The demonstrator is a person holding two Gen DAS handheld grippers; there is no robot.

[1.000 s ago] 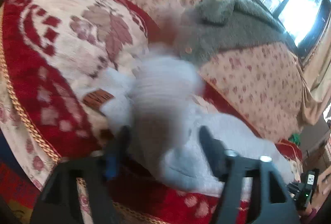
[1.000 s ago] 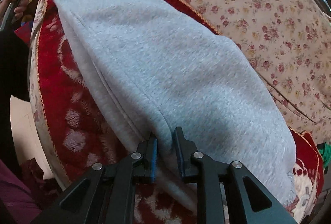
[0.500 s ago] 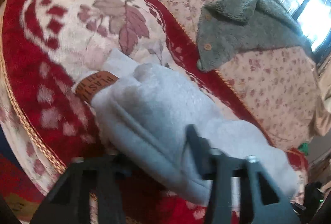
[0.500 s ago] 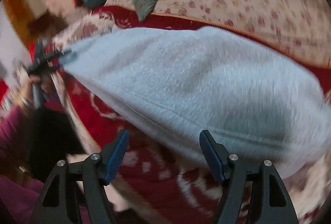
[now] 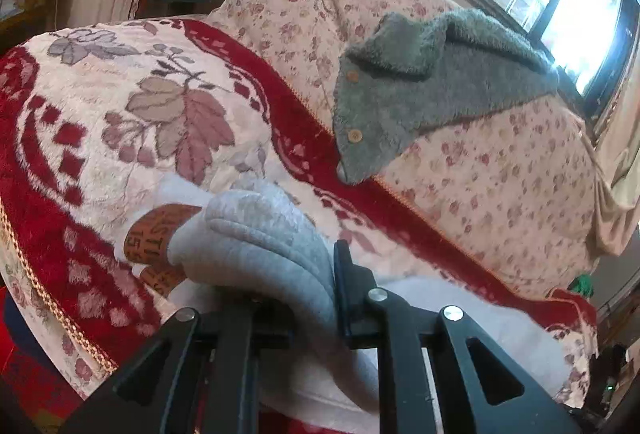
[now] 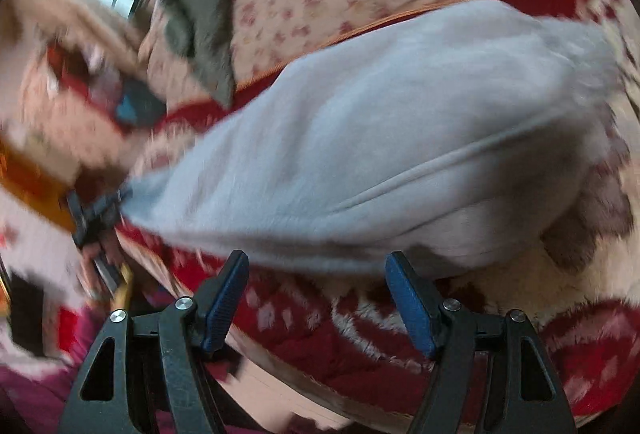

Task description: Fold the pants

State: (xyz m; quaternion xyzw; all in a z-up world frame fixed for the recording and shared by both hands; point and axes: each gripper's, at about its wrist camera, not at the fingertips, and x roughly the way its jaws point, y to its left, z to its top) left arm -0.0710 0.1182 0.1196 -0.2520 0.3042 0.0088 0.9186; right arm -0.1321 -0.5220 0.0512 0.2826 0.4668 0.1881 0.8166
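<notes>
Clamped tight on a bunched end of the grey pants (image 5: 272, 254), the left gripper (image 5: 316, 298) has its jaws still closing, cloth squeezed between them and spilling over the top. A brown printed patch (image 5: 150, 242) shows just beside the gathered fold. The pants lie on the red-and-cream floral blanket (image 5: 120, 121) that covers the sofa, their long axis running from the left gripper across to the far side, where the right gripper (image 6: 320, 298) waits.

Seen from the right wrist, that gripper stands wide apart with nothing between its blue pads (image 6: 224, 298); the near edge of the pants (image 6: 380, 161) lies just beyond its fingertips, hemline running crosswise to them. The left gripper (image 6: 96, 213), with the person's hand behind it, shows small at the far end of the stretched garment.

Both grippers tilt downward toward the blanket. The right one appears rolled over, the picture blurred. It is the nearer to the free end, so the next grasp looks to be its job. A grey fleece jacket (image 5: 420, 89) lies well apart on the flowered sofa cover (image 5: 500, 173).
</notes>
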